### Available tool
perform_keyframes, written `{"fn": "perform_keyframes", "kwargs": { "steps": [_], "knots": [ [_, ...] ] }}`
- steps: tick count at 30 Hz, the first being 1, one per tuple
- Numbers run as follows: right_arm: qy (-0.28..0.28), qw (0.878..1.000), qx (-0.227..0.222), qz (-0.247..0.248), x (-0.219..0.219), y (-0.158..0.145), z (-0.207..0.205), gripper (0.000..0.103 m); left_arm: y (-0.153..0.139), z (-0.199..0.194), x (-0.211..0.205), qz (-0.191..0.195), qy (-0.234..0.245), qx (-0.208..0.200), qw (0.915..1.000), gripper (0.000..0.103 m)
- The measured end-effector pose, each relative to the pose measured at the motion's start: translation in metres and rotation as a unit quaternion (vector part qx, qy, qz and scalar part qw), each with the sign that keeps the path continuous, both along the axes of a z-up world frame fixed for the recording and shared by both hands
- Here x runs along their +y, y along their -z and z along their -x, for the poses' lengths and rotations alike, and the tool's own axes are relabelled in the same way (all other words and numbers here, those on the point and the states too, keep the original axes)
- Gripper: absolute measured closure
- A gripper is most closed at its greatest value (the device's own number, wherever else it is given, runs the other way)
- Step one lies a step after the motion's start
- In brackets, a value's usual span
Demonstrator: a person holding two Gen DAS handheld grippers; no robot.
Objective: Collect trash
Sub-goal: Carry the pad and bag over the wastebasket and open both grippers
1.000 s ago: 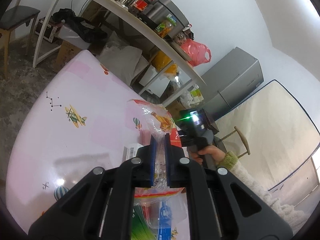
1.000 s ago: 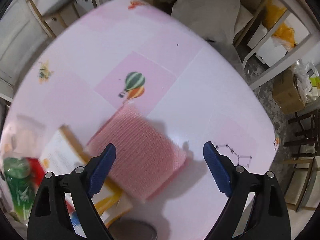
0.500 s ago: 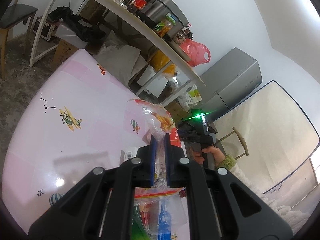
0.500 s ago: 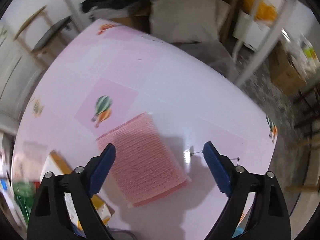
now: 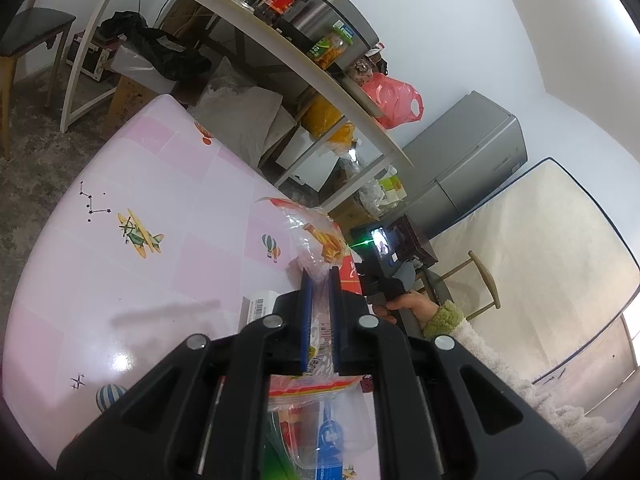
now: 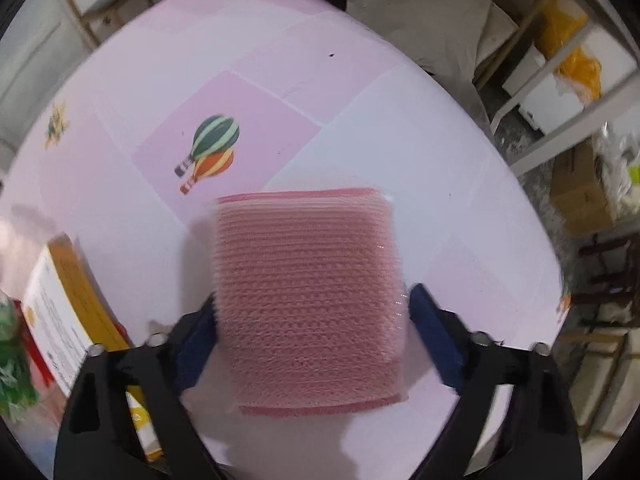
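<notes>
My left gripper [image 5: 320,276] is shut on the top of a clear plastic bag [image 5: 316,228], which holds colourful wrappers and hangs over the pink table [image 5: 120,280]. In the right wrist view, a pink ribbed foam pad [image 6: 304,260] lies flat on the table [image 6: 360,120]. My right gripper [image 6: 314,312] points down over the pad with one blue finger on each side. Its jaws are closing; the left finger [image 6: 200,328] meets the pad's edge, and the right finger [image 6: 432,328] stands just off it. The picture is blurred.
A white and yellow box [image 6: 60,312] and green packaging [image 6: 12,360] lie left of the pad. Beyond the table's far edge are a shelf of jars [image 5: 304,32], a red bag [image 5: 394,100], a grey fridge [image 5: 472,168], a mattress [image 5: 540,260] and a chair [image 5: 32,28].
My right gripper has come down over the pink pad and its jaws have narrowed, so the pad now sits between the fingers. The left gripper has kept still with the bag.
</notes>
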State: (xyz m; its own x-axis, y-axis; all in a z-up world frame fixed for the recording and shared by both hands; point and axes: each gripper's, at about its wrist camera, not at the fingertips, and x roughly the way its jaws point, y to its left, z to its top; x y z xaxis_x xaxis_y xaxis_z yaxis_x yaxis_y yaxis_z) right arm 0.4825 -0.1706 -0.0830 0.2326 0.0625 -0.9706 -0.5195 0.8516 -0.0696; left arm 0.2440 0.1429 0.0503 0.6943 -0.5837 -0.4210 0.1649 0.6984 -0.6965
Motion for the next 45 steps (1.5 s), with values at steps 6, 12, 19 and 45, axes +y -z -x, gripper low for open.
{"fn": "perform_keyframes", "kwargs": {
  "steps": [6,12,19,45],
  "knots": [
    [0.046,0.998,-0.038,-0.024,-0.015,-0.025,0.014,0.026,-0.001,0.006,0.003,0.012,-0.003,-0.008,0.9999,0.097],
    [0.091,0.983,-0.108,-0.116,-0.045,-0.106,0.064,0.026,-0.020,0.024,0.001,0.014,0.004,-0.034,0.9993,0.097],
    [0.156,0.941,-0.179,-0.241,-0.119,-0.195,0.191,0.026,-0.056,0.061,-0.030,0.002,0.045,-0.082,0.9956,0.097],
    [0.615,0.650,-0.060,-0.442,-0.462,0.081,0.501,0.025,0.104,0.047,-0.552,-0.275,0.421,0.075,0.8612,0.097]
  ]
}}
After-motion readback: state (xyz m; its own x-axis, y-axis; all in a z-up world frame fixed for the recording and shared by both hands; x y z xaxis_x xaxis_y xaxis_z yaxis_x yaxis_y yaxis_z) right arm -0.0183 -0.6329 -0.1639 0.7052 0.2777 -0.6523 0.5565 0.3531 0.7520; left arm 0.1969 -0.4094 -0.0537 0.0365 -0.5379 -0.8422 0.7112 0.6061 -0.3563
